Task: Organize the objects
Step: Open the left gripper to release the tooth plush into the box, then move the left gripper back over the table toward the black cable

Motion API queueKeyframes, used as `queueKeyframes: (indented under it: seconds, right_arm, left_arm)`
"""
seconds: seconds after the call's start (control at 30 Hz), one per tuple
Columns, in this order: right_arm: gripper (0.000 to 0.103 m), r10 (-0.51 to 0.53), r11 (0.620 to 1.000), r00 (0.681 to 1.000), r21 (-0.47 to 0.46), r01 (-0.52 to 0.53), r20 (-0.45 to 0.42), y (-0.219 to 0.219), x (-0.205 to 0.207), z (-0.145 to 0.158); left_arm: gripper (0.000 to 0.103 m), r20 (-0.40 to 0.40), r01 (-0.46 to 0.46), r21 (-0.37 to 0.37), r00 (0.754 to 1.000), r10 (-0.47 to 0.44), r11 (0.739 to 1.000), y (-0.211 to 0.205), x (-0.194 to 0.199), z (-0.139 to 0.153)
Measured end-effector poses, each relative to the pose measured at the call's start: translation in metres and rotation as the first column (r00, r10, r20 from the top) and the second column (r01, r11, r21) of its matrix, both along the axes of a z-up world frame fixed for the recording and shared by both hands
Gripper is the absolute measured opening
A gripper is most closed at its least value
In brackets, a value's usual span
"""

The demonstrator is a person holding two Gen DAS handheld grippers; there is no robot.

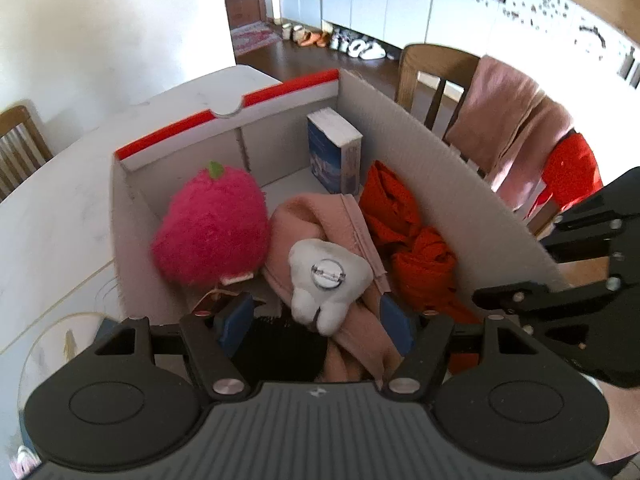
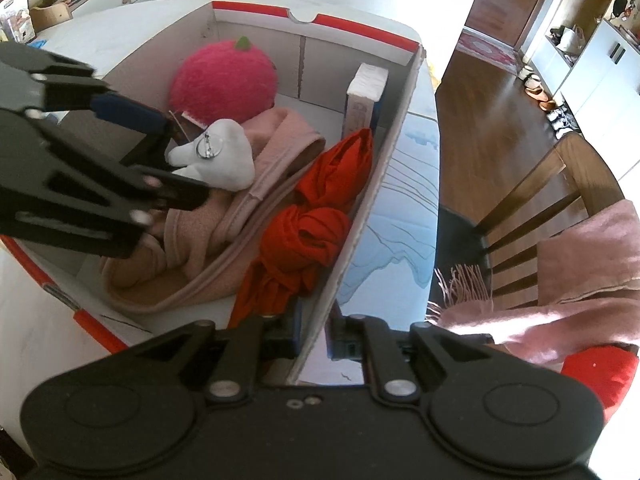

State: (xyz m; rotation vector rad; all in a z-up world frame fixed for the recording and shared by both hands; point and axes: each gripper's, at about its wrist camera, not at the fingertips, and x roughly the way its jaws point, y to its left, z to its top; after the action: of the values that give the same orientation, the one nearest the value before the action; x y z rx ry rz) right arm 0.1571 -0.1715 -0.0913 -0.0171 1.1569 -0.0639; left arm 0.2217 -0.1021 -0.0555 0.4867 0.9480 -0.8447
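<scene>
Sunlit kitchen cabinets and wooden chairs ring a pale surface (image 1: pixel 60 208) carrying an open cardboard box (image 1: pixel 440 168) with a red-trimmed rim, which fills the centre of both views. Inside, at the left of the left wrist view, sits a fuzzy pink plush fruit (image 1: pixel 210 224); at centre a pink garment (image 1: pixel 320 216) lies bundled, likely light, soft and prone to slump, best pinched at a thick fold. A knotted red cloth (image 1: pixel 416 248) rests along the right wall, equally limp, and its knot probably gives the firmest hold. A thick book (image 1: pixel 334 154) stands upright in the far corner, stiff and apparently the heaviest item. On the pink garment lies a small white plush tooth (image 1: pixel 326 280) with a metal ring, squashy and light. The left tool (image 1: pixel 316 320) hangs over the tooth with jaws spread apart, holding nothing. The right tool (image 2: pixel 310 338), at lower centre of its view, straddles the box's right wall, jaws apart; whether they touch the cardboard cannot be told.
</scene>
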Motion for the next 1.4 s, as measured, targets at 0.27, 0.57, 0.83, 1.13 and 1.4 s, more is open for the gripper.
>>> queueKeyframes:
  seconds: [0.27,0.57,0.83,1.13,1.4]
  right_arm:
    - [0.011,-0.013,1.0,1.0,0.005,0.013,-0.001,-0.001,0.0,0.001]
    - [0.01,-0.03,0.999,0.999,-0.011,0.03,-0.014,0.001,0.003,0.003]
    - [0.009,-0.057,0.998,0.998,-0.022,0.057,-0.01,0.002,0.005,0.01]
    - [0.007,-0.099,0.995,0.995,-0.03,0.099,-0.004,0.003,0.004,0.012]
    - [0.006,-0.126,0.991,0.992,-0.04,0.126,-0.009,0.005,0.005,0.012]
  left_arm:
    - [0.069,0.011,-0.099,-0.078,0.995,0.1,0.992,0.044,-0.007,0.028]
    - [0.069,0.014,-0.183,-0.146,0.982,0.187,0.972,0.094,-0.013,0.049]
    - [0.076,-0.008,-0.238,-0.177,0.971,0.24,0.955,0.147,-0.016,0.051]
    - [0.085,-0.024,-0.382,-0.158,0.923,0.384,0.91,0.232,-0.003,0.041]
    - [0.096,-0.064,-0.452,-0.136,0.892,0.448,0.881,0.278,-0.001,0.016]
